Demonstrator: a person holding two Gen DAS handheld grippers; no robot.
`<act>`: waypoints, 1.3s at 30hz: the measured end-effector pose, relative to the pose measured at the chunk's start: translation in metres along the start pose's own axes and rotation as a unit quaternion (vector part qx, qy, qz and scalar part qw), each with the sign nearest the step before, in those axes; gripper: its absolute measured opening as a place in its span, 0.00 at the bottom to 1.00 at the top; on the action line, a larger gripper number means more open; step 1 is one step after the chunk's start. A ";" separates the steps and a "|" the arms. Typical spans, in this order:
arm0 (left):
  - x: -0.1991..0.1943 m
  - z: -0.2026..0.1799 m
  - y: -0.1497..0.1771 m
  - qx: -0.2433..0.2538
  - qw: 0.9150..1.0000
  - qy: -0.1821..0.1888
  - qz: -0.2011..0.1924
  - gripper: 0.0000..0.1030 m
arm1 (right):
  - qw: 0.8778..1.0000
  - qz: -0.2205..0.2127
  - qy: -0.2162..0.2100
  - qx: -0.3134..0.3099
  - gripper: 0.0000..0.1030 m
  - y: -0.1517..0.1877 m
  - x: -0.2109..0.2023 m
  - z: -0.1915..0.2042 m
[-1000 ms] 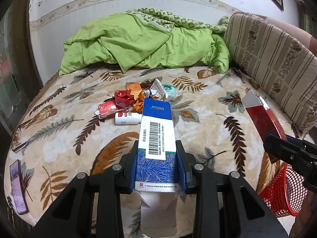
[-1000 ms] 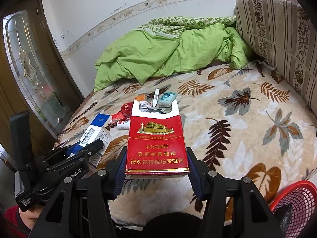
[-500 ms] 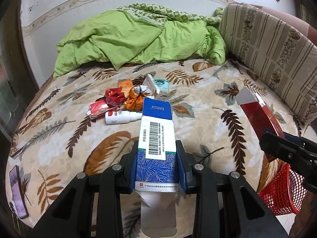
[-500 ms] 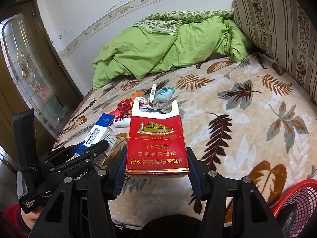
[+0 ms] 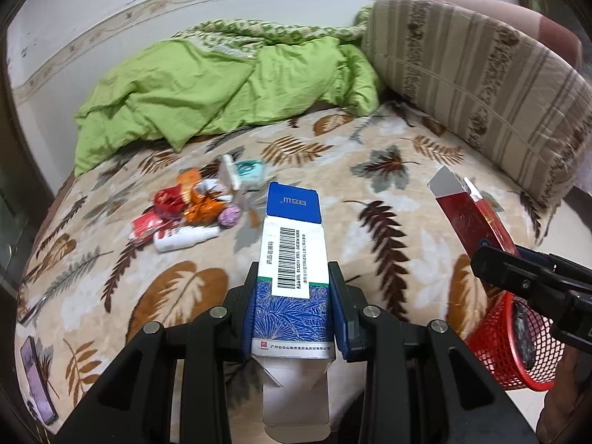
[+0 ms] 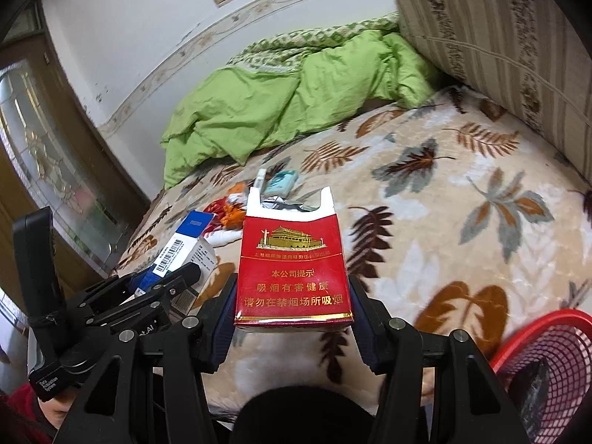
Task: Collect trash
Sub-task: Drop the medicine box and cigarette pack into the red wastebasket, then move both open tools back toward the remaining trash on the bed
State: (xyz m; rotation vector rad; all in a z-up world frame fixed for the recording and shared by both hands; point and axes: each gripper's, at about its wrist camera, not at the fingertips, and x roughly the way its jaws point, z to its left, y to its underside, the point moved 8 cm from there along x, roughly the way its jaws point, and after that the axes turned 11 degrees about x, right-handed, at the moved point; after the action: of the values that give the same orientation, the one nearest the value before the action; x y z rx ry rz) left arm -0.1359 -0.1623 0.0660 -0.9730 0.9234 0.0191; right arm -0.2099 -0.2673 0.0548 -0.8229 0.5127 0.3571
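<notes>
My left gripper is shut on a blue and white medicine box with a barcode label, its end flaps open. My right gripper is shut on an open red cigarette pack. Each gripper shows in the other's view: the right one with the red pack at the right, the left one with the blue box at the left. A red mesh basket stands by the bed's near right corner, also seen as a red rim. A pile of trash lies mid-bed.
The pile holds a white bottle, red and orange wrappers and a teal packet. A green quilt is bunched at the back, with a striped cushion at the right. A phone lies on the bed's near left edge.
Both grippers have shifted to the right with their boxes still clamped. The red basket now shows more fully in both views, and the trash pile has slid left in the pictures.
</notes>
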 end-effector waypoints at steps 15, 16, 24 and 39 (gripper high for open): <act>-0.024 -0.152 -0.032 0.094 0.976 0.194 -0.021 0.31 | 0.989 -0.035 0.100 0.103 0.57 0.009 -0.101 -0.121; -0.025 -0.163 -0.031 0.099 0.973 0.210 -0.017 0.31 | 0.987 -0.036 0.108 0.110 0.57 0.011 -0.106 -0.129; -0.029 -0.243 -0.015 0.148 0.939 0.310 0.023 0.49 | 0.973 -0.039 0.153 0.171 0.57 0.026 -0.138 -0.183; -0.023 -0.176 -0.016 0.091 0.961 0.261 0.008 0.55 | 0.978 -0.039 0.137 0.150 0.59 0.013 -0.125 -0.163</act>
State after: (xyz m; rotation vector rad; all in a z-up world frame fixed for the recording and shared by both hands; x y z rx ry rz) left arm -0.2607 -0.2885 0.0532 -0.8094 1.3904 -0.3181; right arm -0.3660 -0.3973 0.0241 -0.5982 0.7678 0.0888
